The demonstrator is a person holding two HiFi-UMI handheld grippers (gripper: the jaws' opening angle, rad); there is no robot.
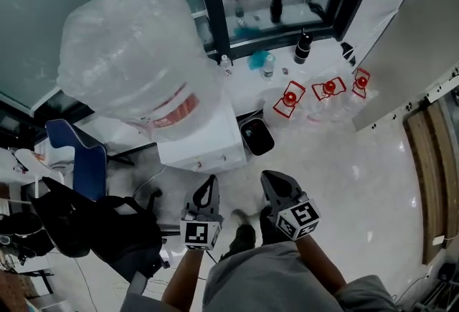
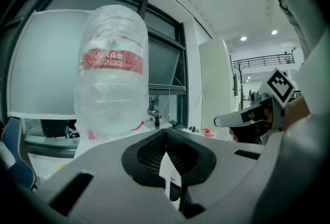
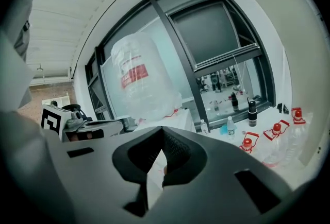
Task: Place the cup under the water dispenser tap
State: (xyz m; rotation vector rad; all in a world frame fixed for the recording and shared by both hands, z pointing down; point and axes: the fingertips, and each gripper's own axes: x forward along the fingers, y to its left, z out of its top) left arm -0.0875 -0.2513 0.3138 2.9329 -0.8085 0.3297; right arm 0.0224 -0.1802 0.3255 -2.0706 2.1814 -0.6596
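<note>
No cup shows in any view. The water dispenser (image 1: 204, 142) is a white cabinet with a big clear bottle (image 1: 136, 52) upside down on top. That bottle (image 2: 111, 73) fills the left of the left gripper view, and it (image 3: 142, 79) stands ahead in the right gripper view. My left gripper (image 1: 209, 187) and right gripper (image 1: 276, 183) hang side by side in front of the dispenser, near my legs. The left gripper (image 2: 166, 133) has its jaws together with nothing between them. The right gripper (image 3: 163, 133) is shut and empty too. The taps are hidden.
A black bin (image 1: 257, 135) stands right of the dispenser. Clear jugs with red caps (image 1: 290, 99) lie on the floor below a window ledge (image 1: 326, 34) with small bottles. A blue chair (image 1: 75, 156) and a black bag (image 1: 100, 224) sit at the left.
</note>
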